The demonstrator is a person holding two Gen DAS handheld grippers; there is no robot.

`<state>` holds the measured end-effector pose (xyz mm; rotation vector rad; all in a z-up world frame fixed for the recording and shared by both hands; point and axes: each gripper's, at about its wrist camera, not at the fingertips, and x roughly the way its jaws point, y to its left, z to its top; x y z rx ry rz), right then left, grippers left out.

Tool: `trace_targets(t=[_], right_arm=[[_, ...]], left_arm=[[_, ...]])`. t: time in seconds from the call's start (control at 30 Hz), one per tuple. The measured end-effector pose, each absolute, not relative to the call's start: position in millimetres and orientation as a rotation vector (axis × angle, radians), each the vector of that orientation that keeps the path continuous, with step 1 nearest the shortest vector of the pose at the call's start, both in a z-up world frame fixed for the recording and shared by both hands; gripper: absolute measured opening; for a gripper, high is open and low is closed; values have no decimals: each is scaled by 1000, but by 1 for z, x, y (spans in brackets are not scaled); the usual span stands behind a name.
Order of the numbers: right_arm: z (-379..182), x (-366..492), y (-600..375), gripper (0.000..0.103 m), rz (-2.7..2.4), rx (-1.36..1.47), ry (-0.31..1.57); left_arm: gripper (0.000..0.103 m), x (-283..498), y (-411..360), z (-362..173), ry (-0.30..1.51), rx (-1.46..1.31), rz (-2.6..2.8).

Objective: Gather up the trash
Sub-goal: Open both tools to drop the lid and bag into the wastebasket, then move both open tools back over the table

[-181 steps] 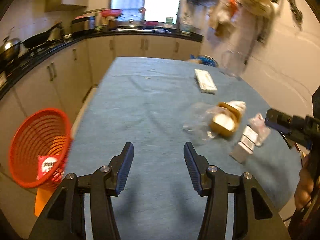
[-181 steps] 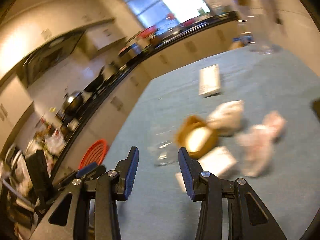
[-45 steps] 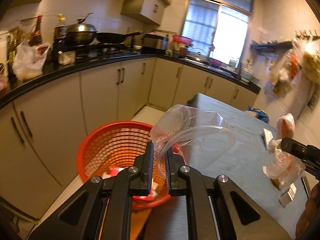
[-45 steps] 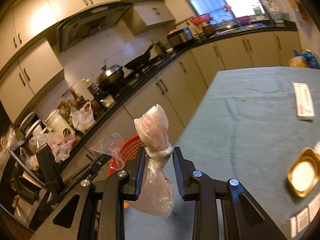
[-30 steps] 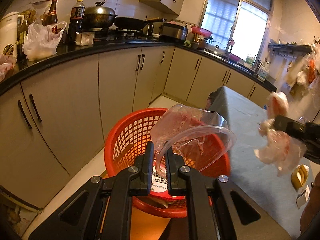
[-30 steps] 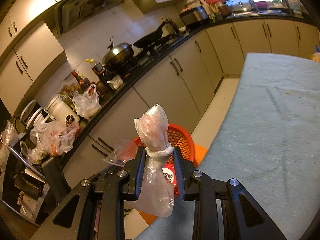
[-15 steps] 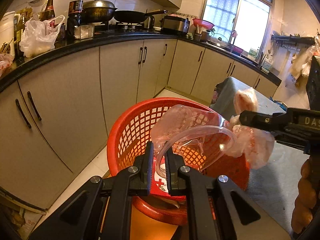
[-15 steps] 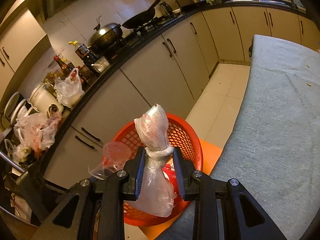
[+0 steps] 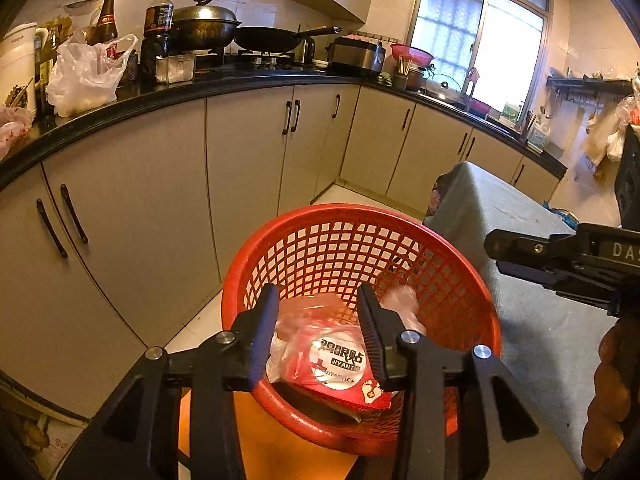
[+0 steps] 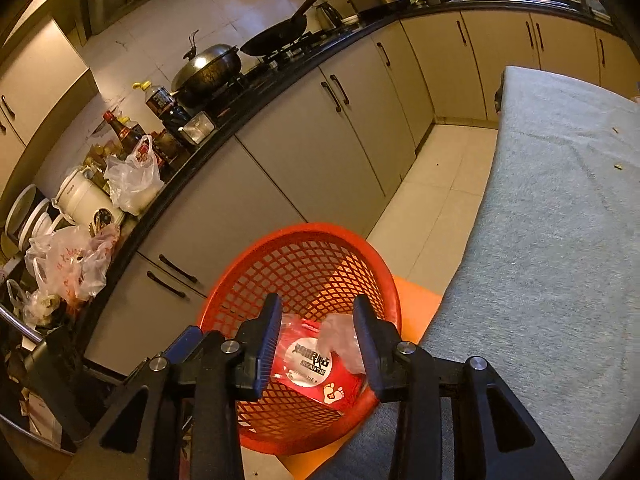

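Observation:
A red mesh basket (image 9: 340, 248) stands on the floor beside the table; it also shows in the right wrist view (image 10: 304, 264). Inside lie a red and white packet (image 9: 340, 364), a clear plastic container (image 9: 308, 320) and a knotted pinkish plastic bag (image 9: 404, 304). The packet (image 10: 316, 364) and the bag (image 10: 340, 340) also show in the right wrist view. My left gripper (image 9: 318, 324) is open and empty above the basket. My right gripper (image 10: 316, 326) is open and empty above the basket; its fingers (image 9: 536, 252) reach in from the right in the left wrist view.
The table with a grey-blue cloth (image 10: 560, 240) lies right of the basket. Beige cabinets (image 9: 240, 168) under a black counter with pans, bottles and plastic bags run along the left. An orange stool or board (image 10: 416, 304) sits under the basket.
Both grippers have opened. The clear container dropped from my left gripper and the knotted bag from my right gripper into the basket.

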<state>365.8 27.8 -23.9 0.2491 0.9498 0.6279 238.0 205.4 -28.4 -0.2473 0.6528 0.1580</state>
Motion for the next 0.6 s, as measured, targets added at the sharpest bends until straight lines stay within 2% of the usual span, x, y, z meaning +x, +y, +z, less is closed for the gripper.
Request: trace_targets(t=[0.1,0.6], right_arm=[[-17,363,20,41,624,265,931],[9,340,-44,41,602,369,867]], left_arm=[[44,236,205,-24,646,-254,160],[45,221,159,12,591,-199,101]])
